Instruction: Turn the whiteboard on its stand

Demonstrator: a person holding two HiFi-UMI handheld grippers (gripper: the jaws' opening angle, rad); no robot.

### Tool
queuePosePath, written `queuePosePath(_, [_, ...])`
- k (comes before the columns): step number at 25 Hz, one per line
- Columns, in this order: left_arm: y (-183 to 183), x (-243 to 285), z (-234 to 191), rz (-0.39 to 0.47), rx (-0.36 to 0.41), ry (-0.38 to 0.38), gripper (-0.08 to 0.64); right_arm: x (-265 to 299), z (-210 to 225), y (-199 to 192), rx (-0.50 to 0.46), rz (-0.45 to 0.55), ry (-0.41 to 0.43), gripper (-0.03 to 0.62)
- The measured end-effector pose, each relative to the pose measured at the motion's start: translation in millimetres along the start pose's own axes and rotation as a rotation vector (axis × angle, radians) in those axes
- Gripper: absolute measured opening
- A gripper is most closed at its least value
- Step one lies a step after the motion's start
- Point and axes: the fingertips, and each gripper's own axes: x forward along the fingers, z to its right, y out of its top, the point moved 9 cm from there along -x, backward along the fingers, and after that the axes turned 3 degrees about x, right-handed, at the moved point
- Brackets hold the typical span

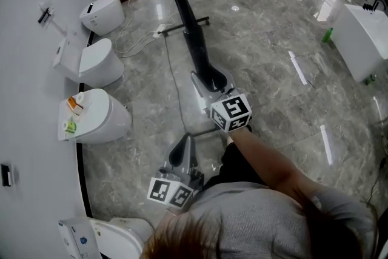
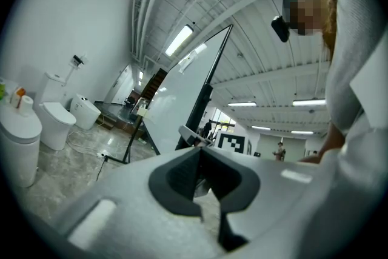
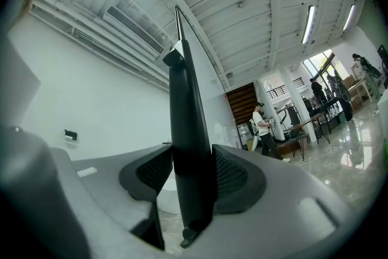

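The white-faced, black-framed whiteboard (image 1: 189, 27) stands at the middle of the head view, seen edge-on from above. Its long axis runs as a dark bar from 12 o'clock down to the centre, leaning a little toward 11. In the right gripper view its black frame edge (image 3: 189, 130) rises upright between the jaws toward the ceiling.

Your right claw (image 1: 208, 80) is clamped on that frame edge at the board's near end, with both ribbed pads pressed against it. Your left claw (image 1: 182, 153) sits at 6 o'clock from the right one, apart from the board. In the left gripper view its jaws meet at the tips with nothing between them, and the board's white face (image 2: 176, 94) shows beyond at 12 o'clock, tilted.

A thin black foot bar (image 1: 182, 26) of the stand crosses the glossy grey marbled floor (image 1: 267, 51) under the board. A white cable (image 1: 136, 42) trails from it toward 10 o'clock. Along the white wall (image 1: 24, 70) at 9 o'clock stands a row of white ceramic toilets (image 1: 100, 60). At 2 o'clock a white boxy cabinet (image 1: 364, 39) stands with a green bottle (image 1: 328, 35) just beside it.
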Motion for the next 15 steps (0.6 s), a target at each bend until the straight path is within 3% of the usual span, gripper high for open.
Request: queuePosePath(15, [-4,-17,22,0.015,-0.003,0.012,-0.003,-34,-13,5,0.003,-0.003,0.023,0.19])
